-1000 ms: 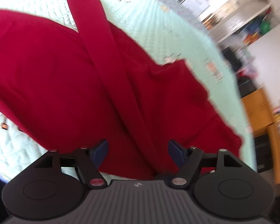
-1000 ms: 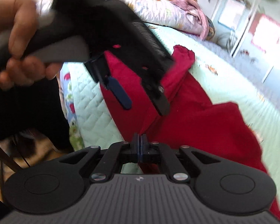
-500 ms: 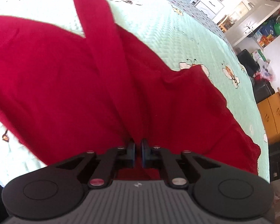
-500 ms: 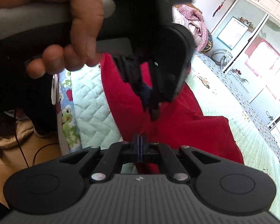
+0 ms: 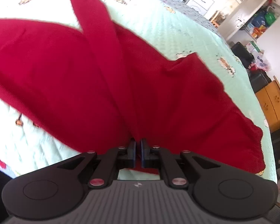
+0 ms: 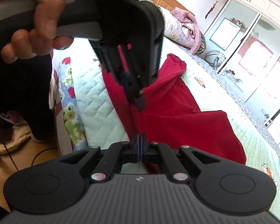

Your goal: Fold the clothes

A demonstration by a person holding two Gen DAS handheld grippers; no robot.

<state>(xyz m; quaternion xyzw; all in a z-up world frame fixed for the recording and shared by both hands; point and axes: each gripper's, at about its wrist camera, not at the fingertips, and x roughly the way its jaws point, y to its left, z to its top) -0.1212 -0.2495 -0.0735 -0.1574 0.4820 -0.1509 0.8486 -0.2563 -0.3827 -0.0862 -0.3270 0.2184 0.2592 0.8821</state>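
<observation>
A red long-sleeved garment [image 5: 69, 71] lies spread on the pale green quilted bed [image 5: 170, 29], one sleeve [image 5: 91, 13] folded up across the body. My left gripper [image 5: 138, 145] is shut on the garment's near edge. In the right wrist view my right gripper [image 6: 139, 141] is shut on the same red garment [image 6: 170, 112] at the bed's side edge. The left gripper [image 6: 134, 93] shows there too, held by a hand [image 6: 37, 28], its fingers pinching the cloth just beyond mine.
Bundled bedding [image 6: 184, 28] lies at the head of the bed. White wardrobes [image 6: 252, 37] stand beyond the far side. A yellow cabinet [image 5: 272, 104] and cluttered shelves [image 5: 255, 20] are past the bed's foot. Floor with a cable [image 6: 27, 158] lies beside the bed.
My left gripper went from open to shut on the red garment's edge and has lifted it a little. The right gripper stayed shut on the cloth.
</observation>
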